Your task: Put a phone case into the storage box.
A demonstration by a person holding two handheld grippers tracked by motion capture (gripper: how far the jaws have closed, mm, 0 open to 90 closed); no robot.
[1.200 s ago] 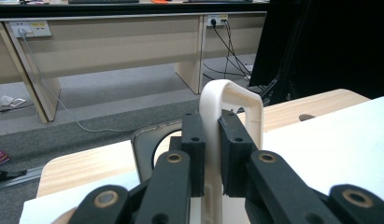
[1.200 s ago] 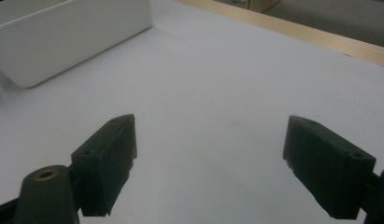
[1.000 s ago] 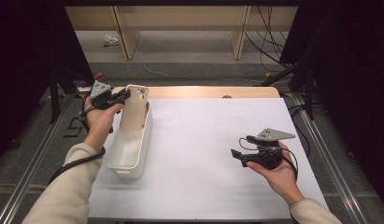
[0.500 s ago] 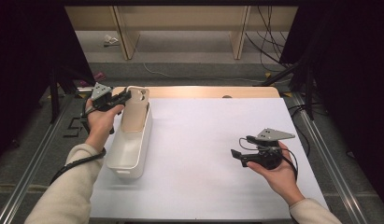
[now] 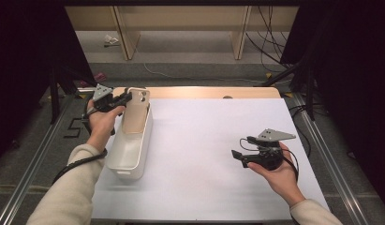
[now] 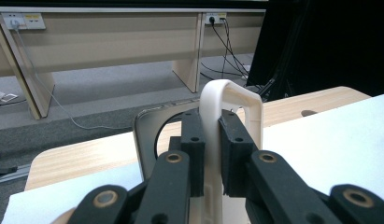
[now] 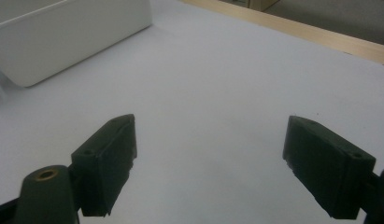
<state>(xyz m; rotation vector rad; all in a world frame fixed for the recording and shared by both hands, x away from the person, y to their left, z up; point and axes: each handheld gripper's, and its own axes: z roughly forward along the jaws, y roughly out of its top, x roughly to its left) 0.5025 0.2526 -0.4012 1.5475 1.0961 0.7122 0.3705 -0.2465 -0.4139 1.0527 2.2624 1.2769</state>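
Clamping my left hand-held gripper [image 6: 212, 154] on the far end rim of the white bin [image 5: 130, 145], I judge it light, stiff, smooth plastic, best held at that loop-shaped rim. It sits along the left edge of the white surface [image 5: 204, 154]; my right hand-held gripper [image 7: 213, 163] hovers wide open, well apart.

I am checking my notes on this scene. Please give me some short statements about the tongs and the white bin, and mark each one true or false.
1. The left tongs are shut on the white bin at its rim. True.
2. The right tongs hold a cup. False: they are open, with nothing between them.
3. A beige board stands tilted in the bin. True.
4. The bin lies at the table's right side. False: it is at the left side of the white table cover.
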